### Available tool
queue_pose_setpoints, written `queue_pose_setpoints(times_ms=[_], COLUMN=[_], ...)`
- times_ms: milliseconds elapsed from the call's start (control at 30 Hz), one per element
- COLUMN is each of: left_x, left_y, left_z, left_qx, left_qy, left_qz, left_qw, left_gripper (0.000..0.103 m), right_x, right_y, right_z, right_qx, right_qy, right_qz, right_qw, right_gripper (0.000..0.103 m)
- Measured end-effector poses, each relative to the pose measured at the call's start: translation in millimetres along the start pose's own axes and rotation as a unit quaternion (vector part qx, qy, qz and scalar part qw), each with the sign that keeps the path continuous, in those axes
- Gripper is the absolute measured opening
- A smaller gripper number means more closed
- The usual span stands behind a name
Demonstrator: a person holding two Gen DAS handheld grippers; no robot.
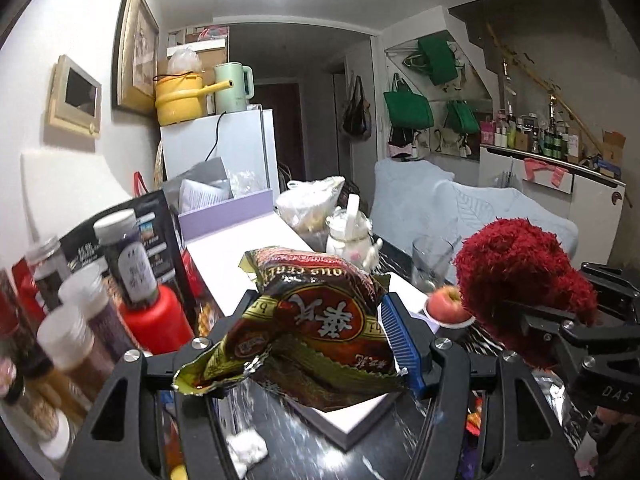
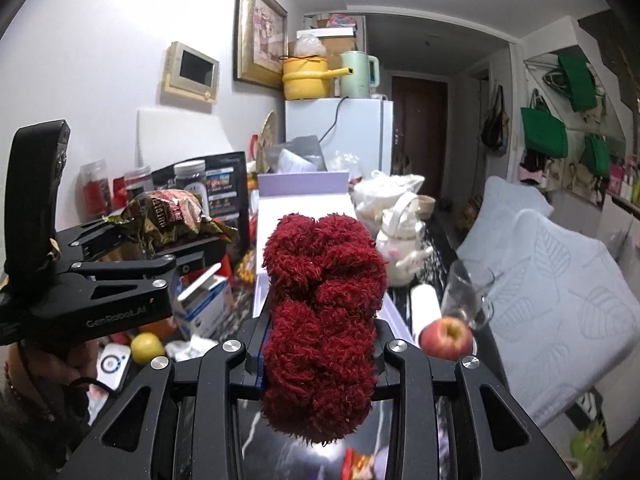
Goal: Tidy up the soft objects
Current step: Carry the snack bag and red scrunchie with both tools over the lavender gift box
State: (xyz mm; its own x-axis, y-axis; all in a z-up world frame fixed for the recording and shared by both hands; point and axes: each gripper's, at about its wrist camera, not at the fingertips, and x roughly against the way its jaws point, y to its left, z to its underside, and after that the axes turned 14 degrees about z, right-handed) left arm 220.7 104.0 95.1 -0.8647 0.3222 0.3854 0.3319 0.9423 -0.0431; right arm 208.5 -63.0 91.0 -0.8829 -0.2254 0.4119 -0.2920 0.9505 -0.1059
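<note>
Each camera sits just behind its own tool, looking forward and slightly down along the fingers over the cluttered counter (image 1: 280, 420) toward the white fridge (image 2: 338, 136). The left view catches the right tool (image 1: 532, 320) at its right edge; the right view shows the left tool (image 2: 160, 248) on its left. Both share the fridge, the teapot (image 1: 352, 240) and the apple (image 2: 446, 338).

snack bag (image 1: 316, 320) left of yarn skein (image 1: 520, 280) | apple (image 1: 446, 306) between, behind | teapot (image 1: 352, 236) farther back

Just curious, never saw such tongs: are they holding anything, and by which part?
Left tongs pinch a snack bag across its middle; right tongs squeeze a red fluffy bundle around its lower half.
</note>
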Motion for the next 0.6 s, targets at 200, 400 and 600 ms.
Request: queue_pose_setpoints(times_ms=[200, 400, 600], left_x=[-28.5, -64.8, -98.8], left_y=[15.7, 34.9, 58.1], left_z=[-21.8, -31.8, -35.5], left_qx=[0.006, 0.020, 0.033], left_qy=[-0.011, -0.010, -0.008], left_qz=[-0.019, -0.041, -0.067], left_qw=[0.9997, 0.9989, 0.9972], left_gripper=[0.062, 0.062, 0.062], right_x=[-28.9, -64.5, -106.4], right_y=[-8.2, -15.5, -24.7], right_z=[-23.0, -43.8, -57.0], right_qx=[-0.008, -0.017, -0.046], right_qy=[-0.002, 0.003, 0.018], right_qz=[0.004, 0.008, 0.018], right_qw=[1.000, 1.000, 0.999], right_gripper=[0.033, 0.033, 0.033])
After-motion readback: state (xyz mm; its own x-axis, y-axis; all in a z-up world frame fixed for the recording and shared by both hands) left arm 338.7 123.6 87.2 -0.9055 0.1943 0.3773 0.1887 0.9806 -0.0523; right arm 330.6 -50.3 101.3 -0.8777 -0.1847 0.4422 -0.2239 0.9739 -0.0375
